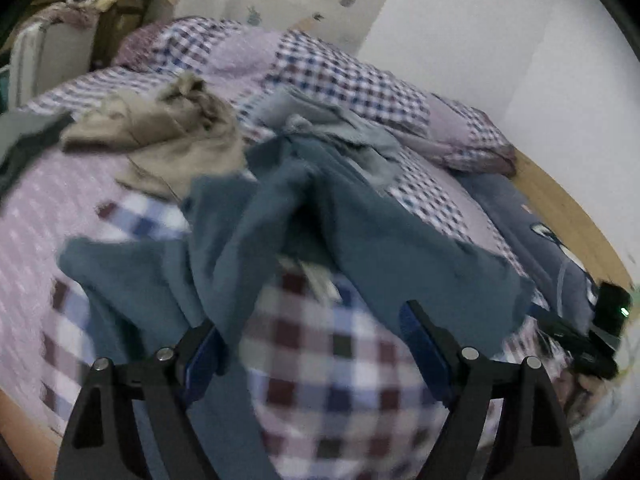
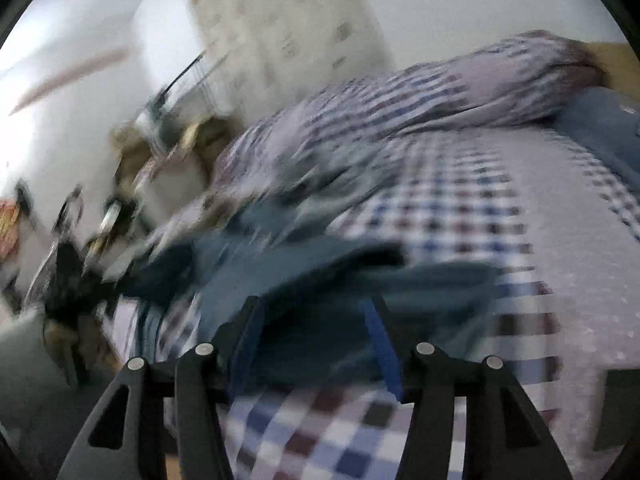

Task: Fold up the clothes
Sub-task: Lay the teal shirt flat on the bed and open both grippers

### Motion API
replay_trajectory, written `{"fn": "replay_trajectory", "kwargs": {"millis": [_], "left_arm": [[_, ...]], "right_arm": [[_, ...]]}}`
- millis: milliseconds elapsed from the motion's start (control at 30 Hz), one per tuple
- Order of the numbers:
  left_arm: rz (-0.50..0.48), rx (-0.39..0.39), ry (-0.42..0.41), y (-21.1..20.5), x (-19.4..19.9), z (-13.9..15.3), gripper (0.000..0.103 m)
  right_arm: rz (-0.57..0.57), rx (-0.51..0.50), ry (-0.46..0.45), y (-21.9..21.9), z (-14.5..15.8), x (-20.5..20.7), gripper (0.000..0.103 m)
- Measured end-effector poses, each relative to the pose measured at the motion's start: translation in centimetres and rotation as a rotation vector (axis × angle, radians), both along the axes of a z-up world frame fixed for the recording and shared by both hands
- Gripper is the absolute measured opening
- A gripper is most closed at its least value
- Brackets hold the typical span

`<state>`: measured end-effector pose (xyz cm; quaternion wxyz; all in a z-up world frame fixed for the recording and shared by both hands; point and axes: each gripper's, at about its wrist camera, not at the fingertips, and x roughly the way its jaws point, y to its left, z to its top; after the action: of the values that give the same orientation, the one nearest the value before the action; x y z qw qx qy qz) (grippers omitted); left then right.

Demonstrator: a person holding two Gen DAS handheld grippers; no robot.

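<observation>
A crumpled teal-blue garment lies on the checked bedsheet, its edges hanging toward the camera. My left gripper is open over the sheet, its left finger against a fold of the garment, nothing between the jaws. In the blurred right wrist view the same garment lies just ahead of my right gripper, which is open with teal cloth between and beyond its fingers. The other gripper shows at the right edge of the left wrist view.
A beige garment and a grey one lie further back on the bed. A checked pillow and a dark blue pillow sit at the right by the wooden edge. Cluttered furniture stands left.
</observation>
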<state>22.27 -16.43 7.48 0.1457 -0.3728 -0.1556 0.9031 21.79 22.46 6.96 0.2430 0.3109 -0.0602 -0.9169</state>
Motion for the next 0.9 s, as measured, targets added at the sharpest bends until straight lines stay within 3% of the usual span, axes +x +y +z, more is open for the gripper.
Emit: {"fn": "replay_trajectory", "kwargs": {"millis": [133, 333, 367, 400, 467, 567, 633, 733, 767, 900], "left_arm": [[-0.09, -0.043, -0.015, 3.0, 2.0, -1.0, 0.087], [-0.141, -0.092, -0.036, 4.5, 4.6, -1.8, 0.087], [-0.14, -0.092, -0.034, 4.3, 4.9, -1.8, 0.087], [-0.136, -0.092, -0.03, 4.1, 5.2, -1.6, 0.087], [-0.096, -0.097, -0.025, 3.3, 5.9, -1.5, 0.087], [0.065, -0.078, -0.016, -0.3, 6.1, -1.0, 0.087], [0.163, -0.014, -0.011, -3.0, 6.2, -0.7, 0.087], [0.199, 0.109, 0.004, -5.6, 6.8, -0.5, 0.087], [0.176, 0.133, 0.022, -5.6, 7.1, -0.3, 0.087], [-0.079, 0.166, 0.078, -2.0, 7.8, 0.6, 0.087]], "right_arm": [[0.113, 0.082, -0.058, -4.2, -2.1, -0.1, 0.052], [0.131, 0.145, -0.111, -7.8, -4.4, -1.0, 0.046], [0.135, 0.144, -0.119, -8.2, -4.6, -1.3, 0.041], [0.14, 0.157, -0.122, -8.9, -4.8, -1.5, 0.027], [0.135, 0.209, -0.108, -10.2, -5.1, -1.4, 0.014], [0.136, 0.225, -0.072, -11.4, -4.4, -0.5, 0.01], [0.131, 0.2, -0.031, -11.7, -3.1, 0.4, 0.009], [0.11, 0.128, 0.017, -11.5, -0.9, 1.7, 0.009], [0.102, 0.094, 0.022, -11.3, -0.4, 2.0, 0.009], [0.068, -0.047, -0.002, -10.8, 0.3, 3.2, 0.009]]}}
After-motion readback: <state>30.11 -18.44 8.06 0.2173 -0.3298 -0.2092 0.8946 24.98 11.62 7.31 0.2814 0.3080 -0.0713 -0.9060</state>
